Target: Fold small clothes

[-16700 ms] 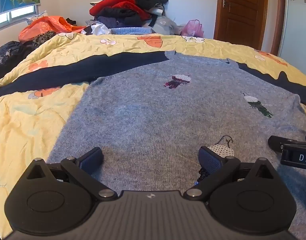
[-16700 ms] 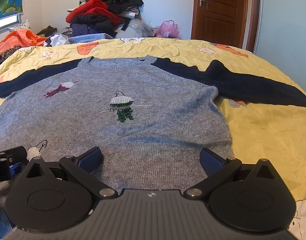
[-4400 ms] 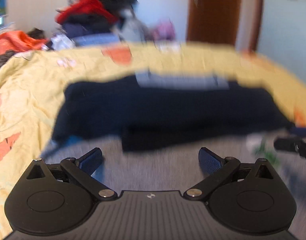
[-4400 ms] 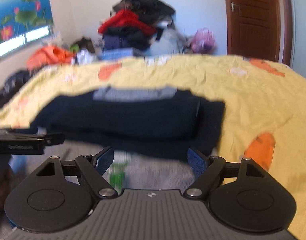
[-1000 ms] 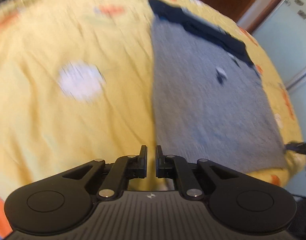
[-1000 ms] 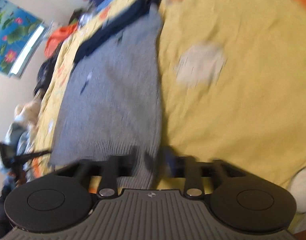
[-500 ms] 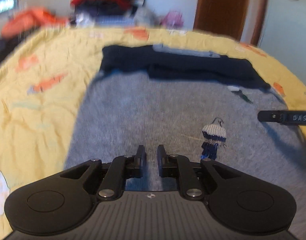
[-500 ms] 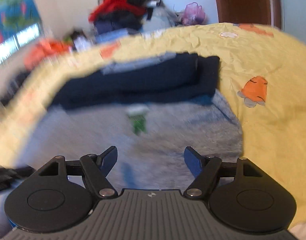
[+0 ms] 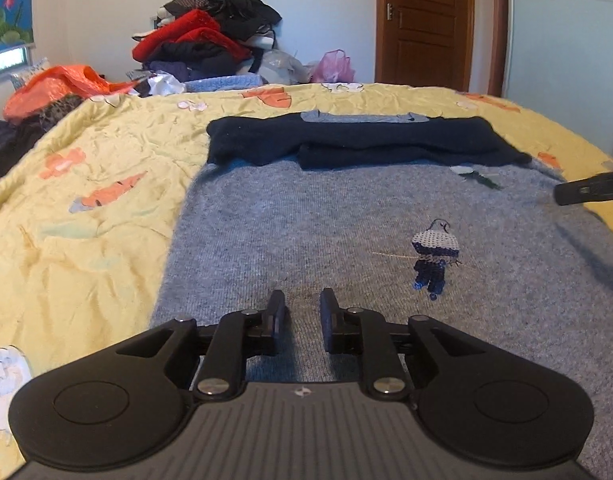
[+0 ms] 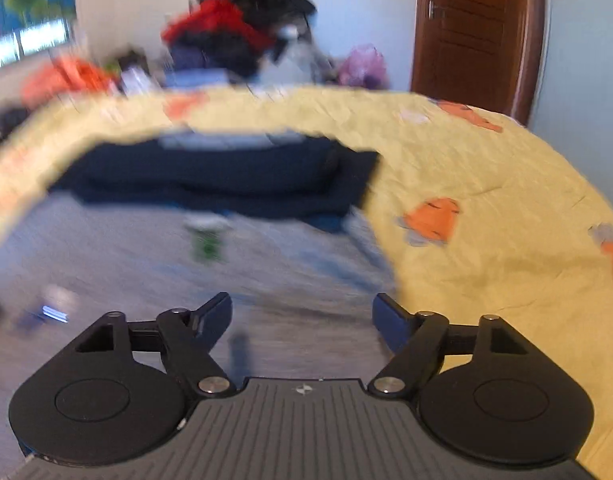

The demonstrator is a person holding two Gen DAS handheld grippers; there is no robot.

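The grey sweater [image 9: 346, 216] lies flat on the bed [image 9: 86, 184], navy sleeves [image 9: 362, 142] crossed at its collar end. At its hem, the left hand-held gripper [image 9: 302, 316] has just been opening – narrowly parted, empty – while the right hand-held gripper [image 10: 302, 316] has spread wide (nothing between), apparently positioned for the hem-to-collar fold.

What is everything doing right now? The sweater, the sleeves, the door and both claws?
Grey sweater: flat on the bed, not folded up yet.
Navy sleeves: folded across the sweater's top.
Door: shut.
Left claw: slightly open, just been opening, holding nothing.
Right claw: wide open, just been opening, holding nothing.
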